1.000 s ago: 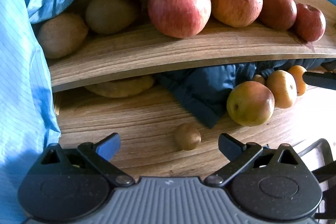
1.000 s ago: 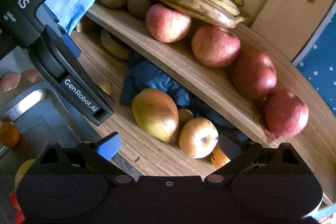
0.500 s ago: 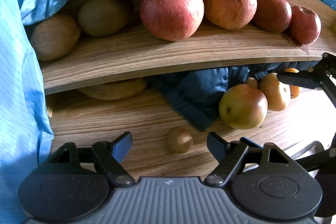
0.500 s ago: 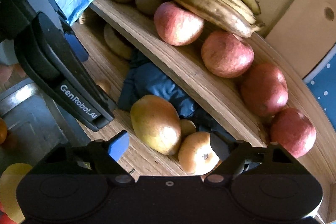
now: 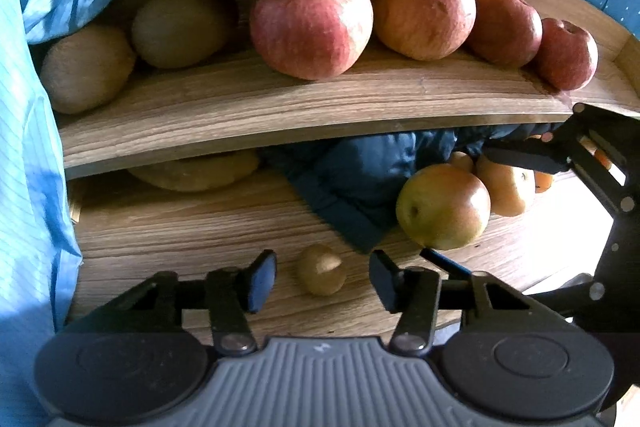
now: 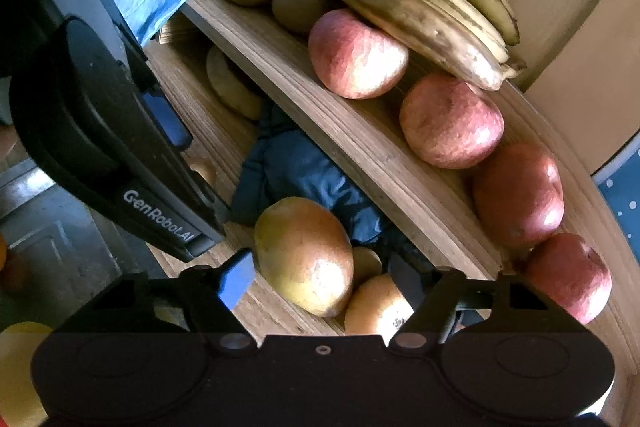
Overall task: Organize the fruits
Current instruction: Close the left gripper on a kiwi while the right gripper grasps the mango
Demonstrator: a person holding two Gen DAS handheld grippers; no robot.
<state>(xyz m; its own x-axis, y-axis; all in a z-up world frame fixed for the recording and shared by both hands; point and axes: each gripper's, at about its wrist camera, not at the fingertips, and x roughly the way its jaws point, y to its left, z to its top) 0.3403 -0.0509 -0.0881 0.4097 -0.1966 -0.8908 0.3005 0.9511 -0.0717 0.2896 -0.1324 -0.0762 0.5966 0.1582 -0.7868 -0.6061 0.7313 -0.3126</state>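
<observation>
Both claws narrowing on fruit on the lower board, neither gripping yet.

Over the last second you brought your left gripper (image 5: pixel 322 281) in from wide open, so its jaws were closing around the small kiwi (image 5: pixel 321 269) on the lower board (image 5: pixel 180 227), pads just beside it but not yet pressing. Your right gripper (image 6: pixel 322 281) was closing too, from wide to about the girth of the mango (image 6: pixel 304 255), which lay between the jaws beside a round yellow fruit (image 6: pixel 376 307), with no clear contact visible. Neither hand had shifted much. That suggested both picks were about to land, the kiwi likely bound for its kind on the upper shelf (image 5: pixel 280 103).
</observation>
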